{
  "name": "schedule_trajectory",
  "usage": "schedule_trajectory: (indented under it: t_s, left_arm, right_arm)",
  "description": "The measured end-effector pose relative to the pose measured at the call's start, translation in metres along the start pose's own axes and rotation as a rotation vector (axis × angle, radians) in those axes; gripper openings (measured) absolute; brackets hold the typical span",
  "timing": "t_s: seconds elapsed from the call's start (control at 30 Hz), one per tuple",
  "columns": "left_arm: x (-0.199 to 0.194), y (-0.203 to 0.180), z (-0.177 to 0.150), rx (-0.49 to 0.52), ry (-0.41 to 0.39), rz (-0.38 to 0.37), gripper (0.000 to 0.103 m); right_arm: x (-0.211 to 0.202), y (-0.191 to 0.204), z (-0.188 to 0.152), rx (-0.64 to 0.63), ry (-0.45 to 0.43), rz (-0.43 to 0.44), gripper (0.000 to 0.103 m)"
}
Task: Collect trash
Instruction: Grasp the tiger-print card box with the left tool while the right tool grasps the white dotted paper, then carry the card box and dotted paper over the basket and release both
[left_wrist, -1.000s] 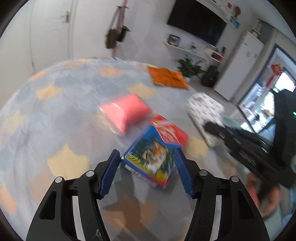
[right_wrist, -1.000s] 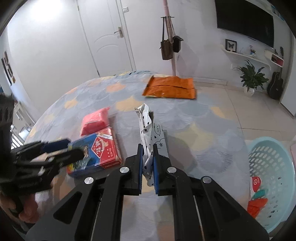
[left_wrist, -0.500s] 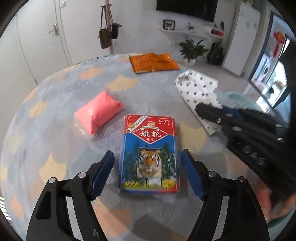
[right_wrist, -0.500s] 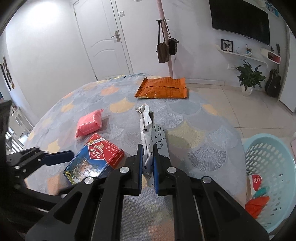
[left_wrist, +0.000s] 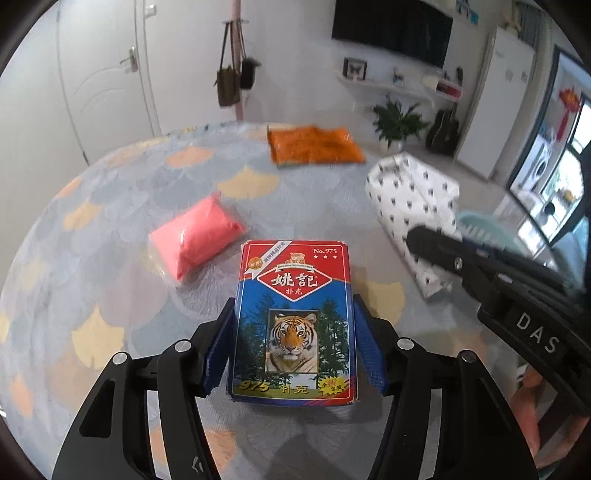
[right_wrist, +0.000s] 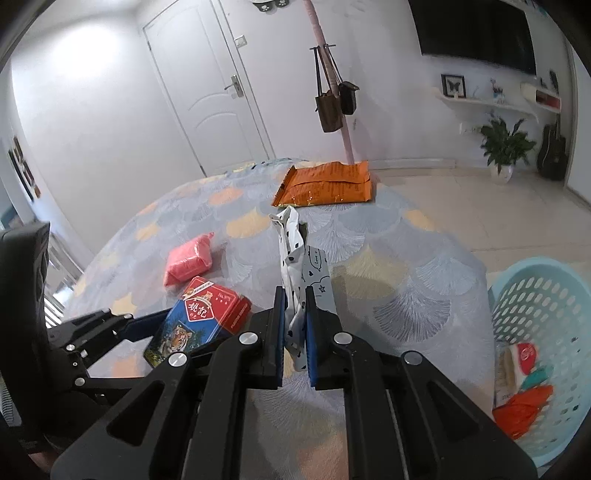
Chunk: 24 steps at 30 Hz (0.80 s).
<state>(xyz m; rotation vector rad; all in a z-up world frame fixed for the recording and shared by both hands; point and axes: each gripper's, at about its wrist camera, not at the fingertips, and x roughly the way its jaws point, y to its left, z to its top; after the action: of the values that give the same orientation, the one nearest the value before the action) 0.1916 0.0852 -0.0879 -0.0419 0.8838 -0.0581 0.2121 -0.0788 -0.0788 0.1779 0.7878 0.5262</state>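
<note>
Tiger-printed playing-card box (left_wrist: 293, 321) lies at lower centre of the left wrist view, between the spread blue pads of the left gripper (left_wrist: 293, 347), which flank its sides. A pink packet (left_wrist: 195, 236) sits up-left of it and an orange bag (left_wrist: 314, 149) near the top.

In the right wrist view, the right gripper (right_wrist: 294, 328) is clamped on a white spotted wrapper (right_wrist: 291, 254) at centre. A pale blue basket (right_wrist: 535, 288) stands at lower right.

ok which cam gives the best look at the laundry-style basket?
Right wrist view. The light blue basket sits on the floor beside the table, its perforated wall, rim and the wrappers inside all visible. In the left wrist view only a blurred sliver of its rim shows behind the right gripper.
</note>
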Motion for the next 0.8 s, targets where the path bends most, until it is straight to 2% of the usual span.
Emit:
schedule_trajectory:
  t_s: [0.13,0.27,0.4,0.47,0.57,0.8]
  left_arm:
    - [-0.023,-0.011,0.013,-0.009,-0.070,-0.032,0.058]
    - [-0.044,-0.037,0.035,-0.001,-0.137,-0.115,0.058]
    - [-0.046,-0.069,0.054,0.032,-0.169,-0.178,0.058]
    - [-0.042,-0.085,0.062,0.048,-0.172,-0.203,0.058]
    - [-0.034,-0.112,0.072,0.070,-0.167,-0.254,0.058]
    - [-0.009,-0.174,0.080,0.146,-0.136,-0.323,0.058]
  right_arm:
    - [-0.026,-0.014,0.004,0.030,-0.046,0.000,0.008]
    - [-0.056,-0.032,0.016,0.038,-0.103,-0.040,0.008]
    - [-0.083,-0.063,0.023,0.084,-0.139,-0.068,0.008]
    - [-0.093,-0.081,0.022,0.128,-0.147,-0.051,0.008]
    - [-0.110,-0.110,0.020,0.172,-0.162,-0.097,0.008]
    - [-0.135,-0.171,0.008,0.271,-0.165,-0.201,0.008]
